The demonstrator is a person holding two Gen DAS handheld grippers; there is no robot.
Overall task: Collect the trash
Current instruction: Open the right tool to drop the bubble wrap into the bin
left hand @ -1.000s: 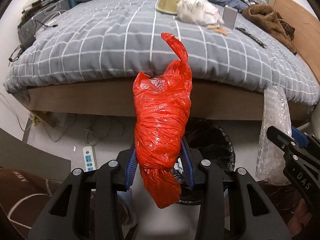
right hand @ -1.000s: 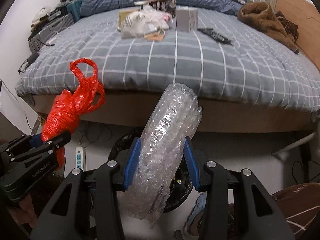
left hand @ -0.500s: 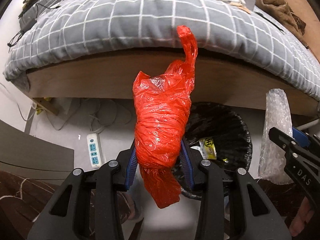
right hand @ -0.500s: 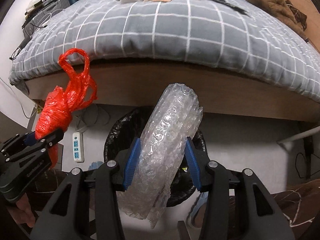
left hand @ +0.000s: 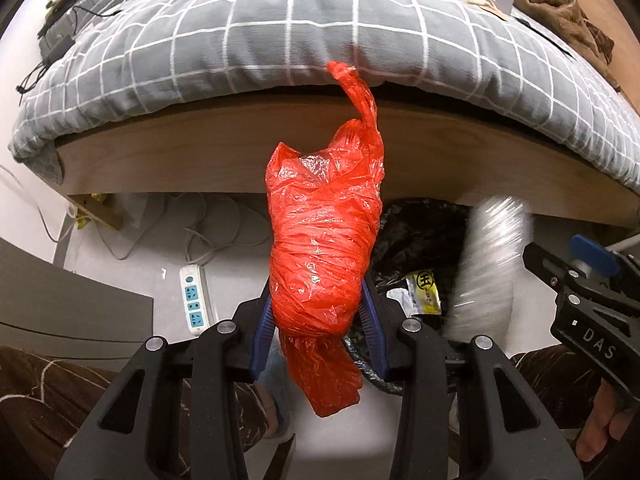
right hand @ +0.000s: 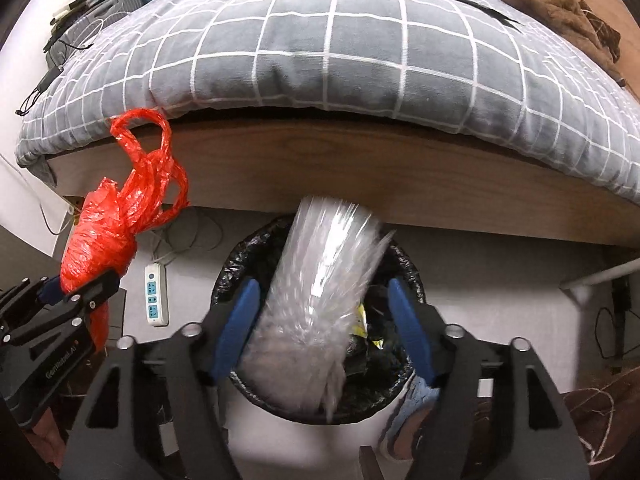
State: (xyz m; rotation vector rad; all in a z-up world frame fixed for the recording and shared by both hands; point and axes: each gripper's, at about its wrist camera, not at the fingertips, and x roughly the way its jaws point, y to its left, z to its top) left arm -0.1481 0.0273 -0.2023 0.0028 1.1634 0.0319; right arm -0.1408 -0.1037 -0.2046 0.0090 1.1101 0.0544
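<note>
A: Left gripper (left hand: pixel 318 320)?
B: Fingers clamped on the red plastic bag (left hand: pixel 324 240), held upright beside the bin (right hand: pixel 224 280).
A: Right gripper (right hand: pixel 320 320)?
B: Fingers have just been opening, now apart; the bubble wrap (right hand: pixel 320 292) is blurred between them, pads clear of it, directly over the black-lined bin below the bed (right hand: pixel 360 52) edge.

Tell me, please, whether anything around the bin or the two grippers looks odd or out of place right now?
Only the bubble wrap: it is motion-blurred, loose between the just-opened jaws of the right gripper, apparently dropping into the black-lined bin. The left gripper is clamped on the red plastic bag. Nothing looks spilled.
</note>
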